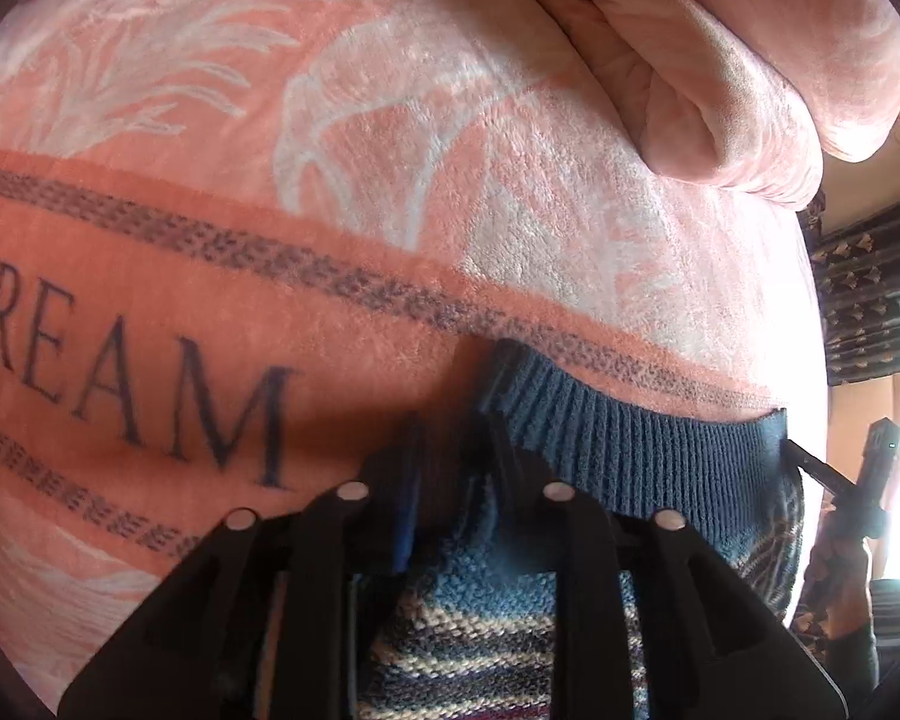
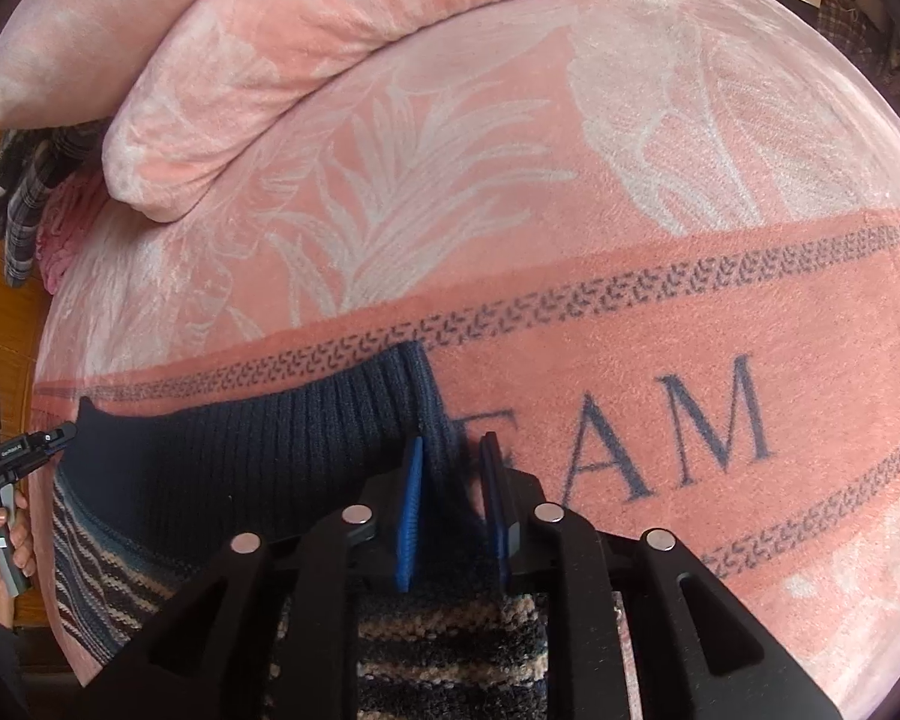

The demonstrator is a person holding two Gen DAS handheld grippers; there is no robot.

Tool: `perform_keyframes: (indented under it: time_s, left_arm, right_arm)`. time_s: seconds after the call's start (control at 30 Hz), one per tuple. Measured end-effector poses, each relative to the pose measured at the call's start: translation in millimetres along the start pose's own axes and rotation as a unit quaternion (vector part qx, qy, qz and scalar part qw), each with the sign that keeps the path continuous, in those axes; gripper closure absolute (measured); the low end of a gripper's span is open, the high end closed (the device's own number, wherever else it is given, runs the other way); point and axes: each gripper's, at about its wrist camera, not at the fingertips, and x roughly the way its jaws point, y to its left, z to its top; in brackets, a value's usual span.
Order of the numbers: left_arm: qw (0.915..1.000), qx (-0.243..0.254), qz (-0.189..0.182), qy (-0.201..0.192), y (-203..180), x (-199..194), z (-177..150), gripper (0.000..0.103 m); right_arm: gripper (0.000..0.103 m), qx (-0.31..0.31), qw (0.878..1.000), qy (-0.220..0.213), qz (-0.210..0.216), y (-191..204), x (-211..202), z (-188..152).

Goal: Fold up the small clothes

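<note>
Left claw (image 1: pixel 450 450) at one end of the sweater's (image 1: pixel 492 618) ribbed band (image 1: pixel 642 450); whether pinching or merely straddling the knit, cannot tell. Right claw (image 2: pixel 453 468) likewise set on the other end, blue pads (image 2: pixel 411 516) either side of the corner, grip unclear. Band's long axis stretched claw to claw, 3 to 9 o'clock, over the blanket (image 1: pixel 210 240). Striped body trailing toward 6 o'clock. Both equally near; probably a fold away toward 12.
</note>
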Motion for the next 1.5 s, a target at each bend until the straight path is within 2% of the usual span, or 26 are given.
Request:
perform_keyframes:
  time_s: [0.03,0.1,0.17,0.2,0.27,0.3,0.33,0.4,0.47,0.5,0.57,0.67,0.73,0.8,0.83,0.87,0.9,1.03,1.1,1.17,1.2,1.27,1.33,1.37,1.43,1.5]
  left_arm:
    - [0.9996,0.004,0.009,-0.026,-2,-17,-6,0.072]
    - [0.9965,0.010,-0.066,-0.051,-9,-41,-19,0.072]
    - [0.9906,0.038,-0.124,-0.042,-21,-45,-32,0.073]
    - [0.9888,0.047,-0.140,-0.025,-25,-39,-38,0.078]
    - [0.9914,0.046,-0.122,0.008,-28,-15,-48,0.085]
    - [0.9934,0.041,-0.106,0.017,-22,-4,-49,0.095]
    - [0.9948,0.029,-0.094,0.024,-14,5,-51,0.101]
    - [0.9935,0.008,-0.111,0.025,-3,7,-50,0.102]
    - [0.9940,0.015,-0.108,0.013,-7,-7,-51,0.097]
    - [0.9928,0.020,-0.118,0.002,-10,-19,-55,0.085]
    - [0.9869,0.044,-0.155,-0.014,-20,-45,-73,0.084]
    - [0.9816,0.061,-0.180,-0.016,-20,-56,-101,0.080]
    - [0.9903,0.051,-0.129,0.006,-6,-34,-113,0.084]
    - [0.9907,0.024,-0.133,0.020,10,-18,-114,0.101]
    - [0.9902,0.006,-0.139,0.018,15,-21,-112,0.101]
    - [0.9906,-0.002,-0.137,0.007,15,-29,-110,0.096]
    - [0.9901,0.002,-0.140,-0.008,11,-42,-112,0.078]
    - [0.9700,0.052,-0.235,-0.032,-18,-84,-151,0.075]
    - [0.9683,0.076,-0.238,-0.007,-32,-74,-181,0.074]
    - [0.9771,0.076,-0.197,0.027,-28,-46,-200,0.081]
    - [0.9802,0.066,-0.183,0.038,-22,-33,-205,0.097]
    - [0.9827,0.055,-0.171,0.042,-14,-25,-209,0.100]
    - [0.9819,0.060,-0.177,0.032,-21,-40,-208,0.089]
    - [0.9789,0.070,-0.191,0.017,-27,-54,-211,0.073]
    - [0.9686,0.092,-0.231,0.003,-43,-77,-222,0.071]
    - [0.9632,0.114,-0.243,0.009,-60,-82,-237,0.070]
  right_arm:
    - [0.074,0.009,1.000,-0.018,0.005,-1,-11,-1]
    - [0.074,0.009,0.998,-0.052,0.031,2,-32,-7]
    - [0.074,0.008,0.996,-0.053,0.065,6,-39,-16]
    - [0.077,0.006,0.996,-0.043,0.081,6,-35,-20]
    - [0.081,0.010,0.997,-0.013,0.080,2,-16,-28]
    - [0.093,0.019,0.997,0.004,0.076,-6,-3,-31]
    - [0.100,0.027,0.997,0.001,0.074,-12,5,-30]
    - [0.103,0.064,0.993,0.001,0.103,-28,7,-27]
    - [0.103,0.084,0.990,-0.004,0.112,-31,-4,-28]
    - [0.099,0.078,0.990,-0.010,0.118,-27,-13,-32]
    - [0.098,0.065,0.983,-0.016,0.170,-15,-31,-49]
    - [0.098,0.020,0.979,-0.004,0.205,7,-37,-81]
    - [0.101,0.012,0.985,0.022,0.173,7,-18,-97]
    - [0.103,0.037,0.982,0.025,0.182,-8,-6,-101]
    - [0.103,0.046,0.983,0.026,0.176,-8,-11,-100]
    - [0.102,0.043,0.985,0.020,0.166,-2,-21,-100]
    - [0.099,0.028,0.985,0.012,0.169,9,-34,-104]
    - [0.099,-0.044,0.971,0.029,0.232,64,-65,-151]
    - [0.099,-0.060,0.966,0.060,0.245,84,-50,-178]
    - [0.102,-0.059,0.969,0.096,0.222,91,-20,-197]
    - [0.103,-0.058,0.970,0.103,0.211,90,-7,-203]
    - [0.103,-0.046,0.970,0.101,0.216,87,-5,-204]
    - [0.100,-0.050,0.973,0.089,0.206,90,-25,-204]
    - [0.096,-0.060,0.974,0.071,0.205,90,-42,-206]
    - [0.096,-0.063,0.972,0.049,0.221,81,-71,-214]
    - [0.096,-0.050,0.976,0.031,0.210,59,-87,-218]
